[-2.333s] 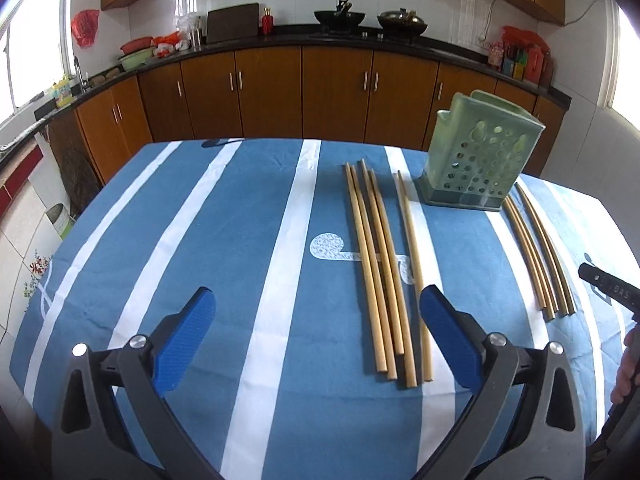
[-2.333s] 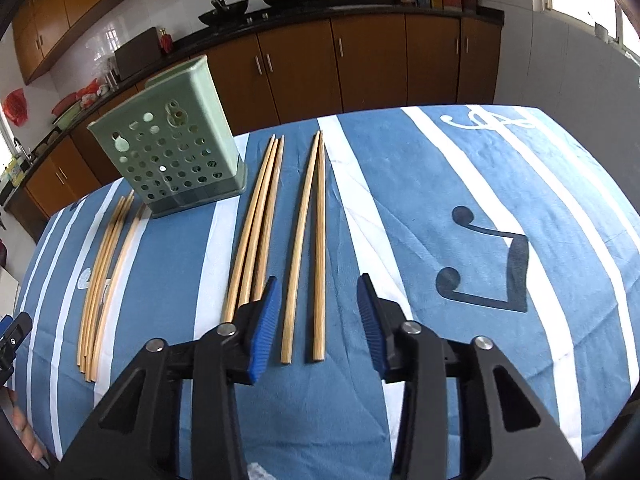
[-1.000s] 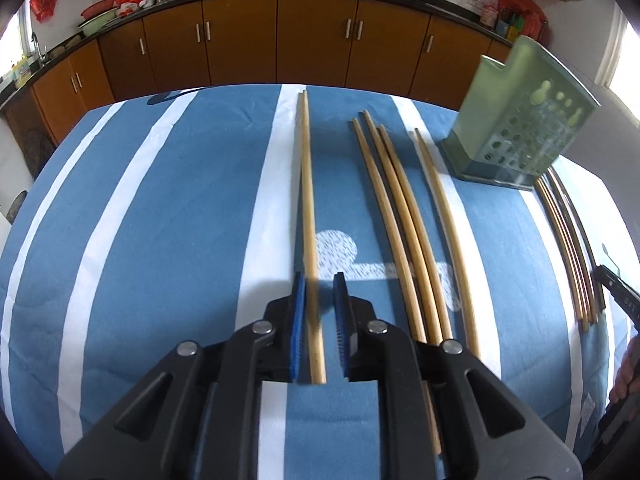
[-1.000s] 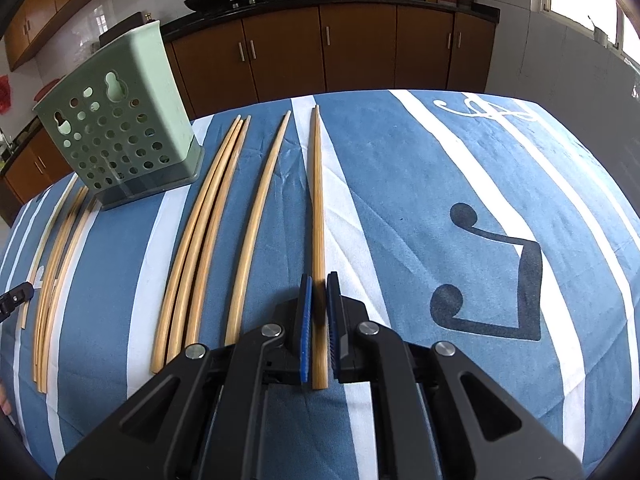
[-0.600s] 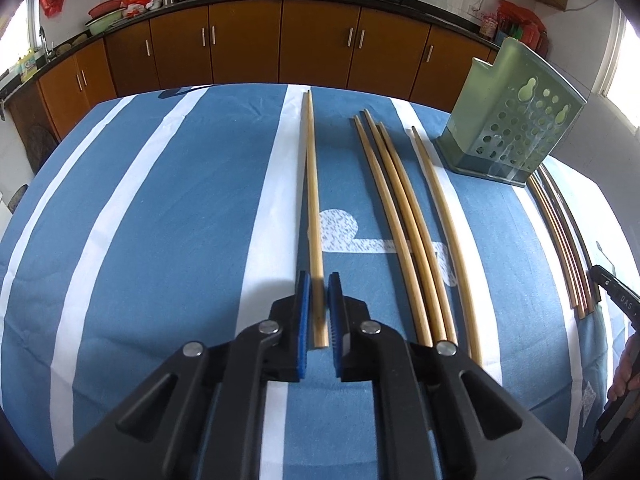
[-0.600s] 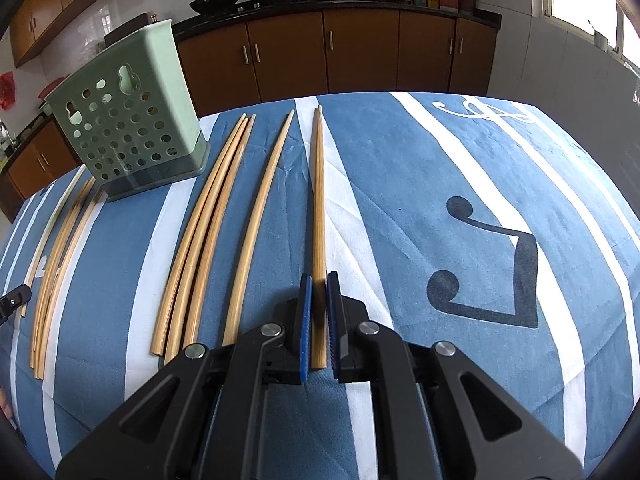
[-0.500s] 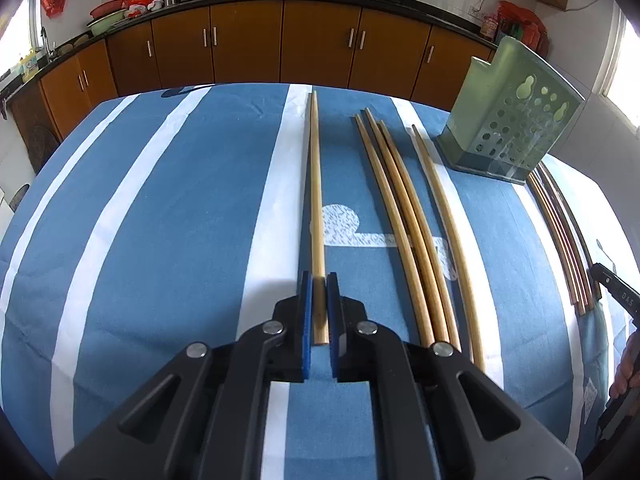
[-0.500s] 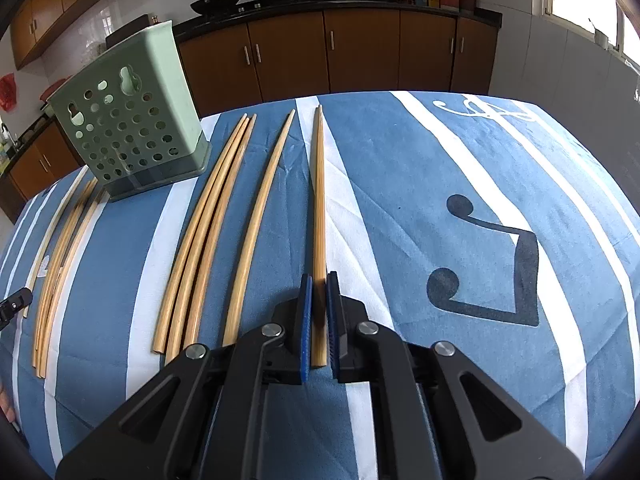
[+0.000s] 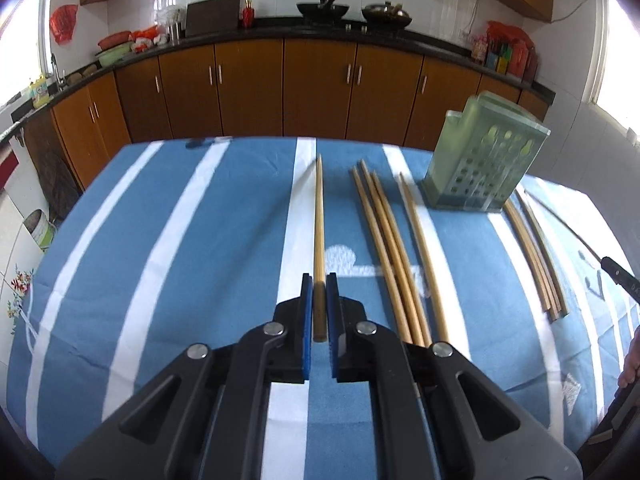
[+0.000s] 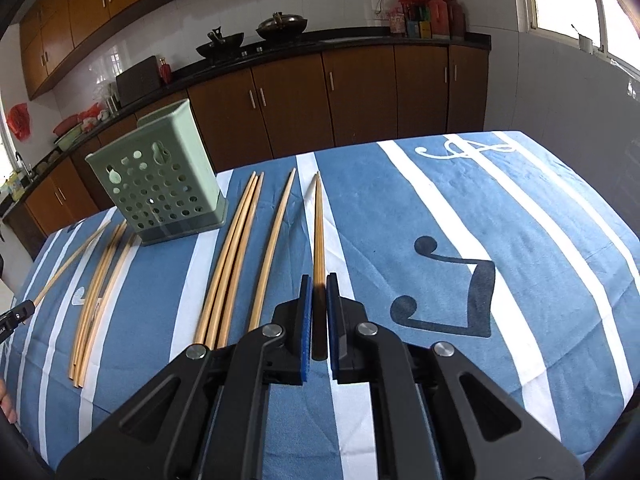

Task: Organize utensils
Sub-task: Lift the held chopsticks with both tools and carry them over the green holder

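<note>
**A:** What differs from the earlier frames?

**B:** The left-hand chopstick [image 9: 319,216], clamped near its butt between the blue pads of the left gripper [image 9: 319,280], now shows a thin shadow beside its far tip, and more cabinet front fills the left wrist view than half a second ago. The right-hand chopstick [image 10: 319,232] is likewise pinched by the right gripper [image 10: 319,282], with a pale shadow beside its tip; in that view the table edge also sits lower than before.

**A:** What is hard to make out?

**B:** The butt of each held stick goes dark between the closed fingers. Whether either far tip touches the blue striped cloth [image 9: 180,260] cannot be told. The green holder [image 9: 480,160] is motion-blurred in the left wrist view, sharp in the right one [image 10: 160,188].

**A:** And where do things lie relative to each claw?

**B:** Each held stick runs straight ahead from its claw. To the right of the left claw lie four loose chopsticks [image 9: 390,252], the holder beyond them and more sticks [image 9: 534,256] past it. To the left of the right claw the same four [image 10: 236,256] lie flat, with the holder further left.
</note>
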### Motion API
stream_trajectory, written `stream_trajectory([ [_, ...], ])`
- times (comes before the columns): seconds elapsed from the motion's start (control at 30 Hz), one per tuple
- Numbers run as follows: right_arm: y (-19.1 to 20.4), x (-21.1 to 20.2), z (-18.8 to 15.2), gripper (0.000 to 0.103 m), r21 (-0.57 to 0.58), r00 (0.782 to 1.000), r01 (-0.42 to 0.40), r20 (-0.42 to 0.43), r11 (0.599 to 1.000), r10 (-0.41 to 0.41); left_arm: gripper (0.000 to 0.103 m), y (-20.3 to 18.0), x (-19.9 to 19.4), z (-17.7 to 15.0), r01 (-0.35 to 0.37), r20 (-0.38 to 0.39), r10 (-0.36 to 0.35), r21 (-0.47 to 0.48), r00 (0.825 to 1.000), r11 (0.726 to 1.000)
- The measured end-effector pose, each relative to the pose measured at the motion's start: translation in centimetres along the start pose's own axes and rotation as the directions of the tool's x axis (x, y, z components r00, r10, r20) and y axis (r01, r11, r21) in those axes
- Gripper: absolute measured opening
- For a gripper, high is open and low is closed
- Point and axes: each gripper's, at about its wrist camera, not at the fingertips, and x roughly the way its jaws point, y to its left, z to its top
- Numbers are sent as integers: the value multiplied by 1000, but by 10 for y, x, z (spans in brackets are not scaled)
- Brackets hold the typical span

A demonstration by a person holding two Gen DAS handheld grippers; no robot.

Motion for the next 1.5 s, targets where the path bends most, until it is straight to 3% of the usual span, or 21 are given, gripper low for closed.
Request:
stream_trajectory([
  [0.17,2,-15,12,8,-1,998,-5,65,1000,5,8,-1,-29,18,6,104,-4,-17,995,1000],
  [0.5,11,-42,38,8,-9,983,-25,180,1000,26,8,-2,-69,49,20,255,-9,-43,967,999],
  [1.13,26,-54,96,8,-52,959,-14,282,999,28,7,-7,-89,103,-6,345,4,4,939,1000],
  [1.3,32,-75,135,8,-49,929,-39,367,998,54,7,-11,-113,138,-6,406,0,15,914,1000],
  [1.5,52,-108,177,8,-46,859,-133,493,990,138,7,-32,-155,189,70,518,-69,18,853,997],
])
